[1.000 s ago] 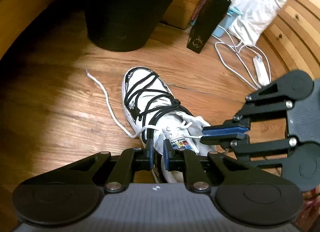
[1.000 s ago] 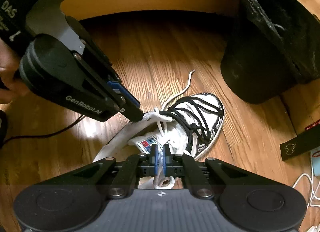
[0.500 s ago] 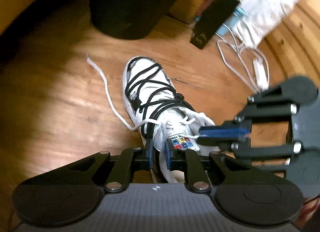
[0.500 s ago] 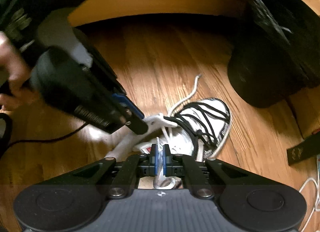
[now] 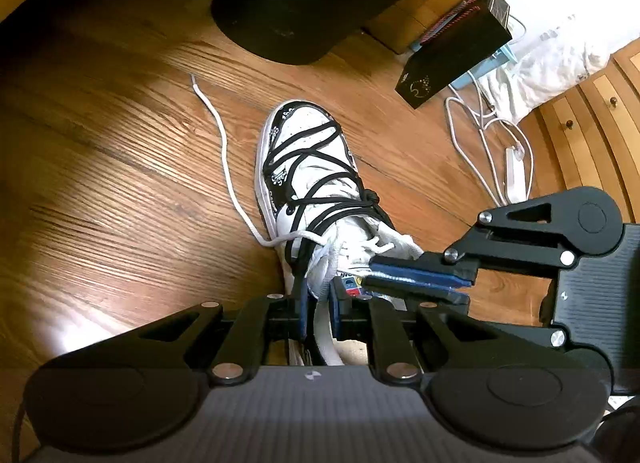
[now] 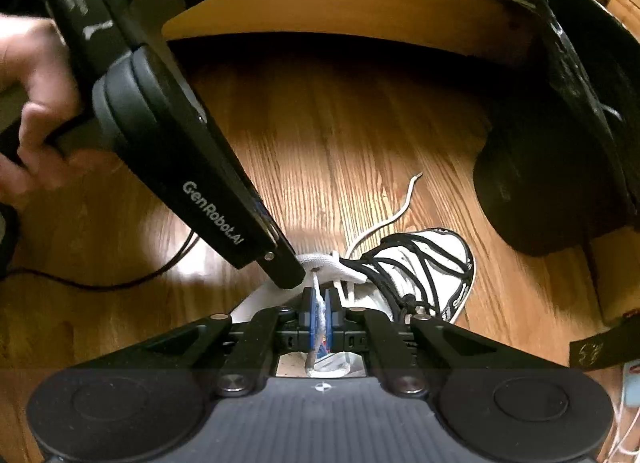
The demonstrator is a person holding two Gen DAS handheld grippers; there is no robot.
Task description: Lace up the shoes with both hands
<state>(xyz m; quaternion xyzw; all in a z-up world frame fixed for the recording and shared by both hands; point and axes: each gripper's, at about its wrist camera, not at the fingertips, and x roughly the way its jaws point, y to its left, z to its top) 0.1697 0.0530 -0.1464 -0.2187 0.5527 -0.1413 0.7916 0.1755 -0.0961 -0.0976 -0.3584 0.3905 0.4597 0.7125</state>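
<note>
Left wrist view: left gripper (image 5: 318,313) clamped on shoe's (image 5: 308,167) white collar flap; right gripper (image 6: 319,317) pinched white lace (image 6: 318,299). Bare floor (image 5: 120,191) left of sole; bin (image 5: 304,3) beyond toe.

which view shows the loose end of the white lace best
The left wrist view: the white lace trails across bare floor from shoe to tip. The right wrist view shows only a short curl beyond the toe.
</note>
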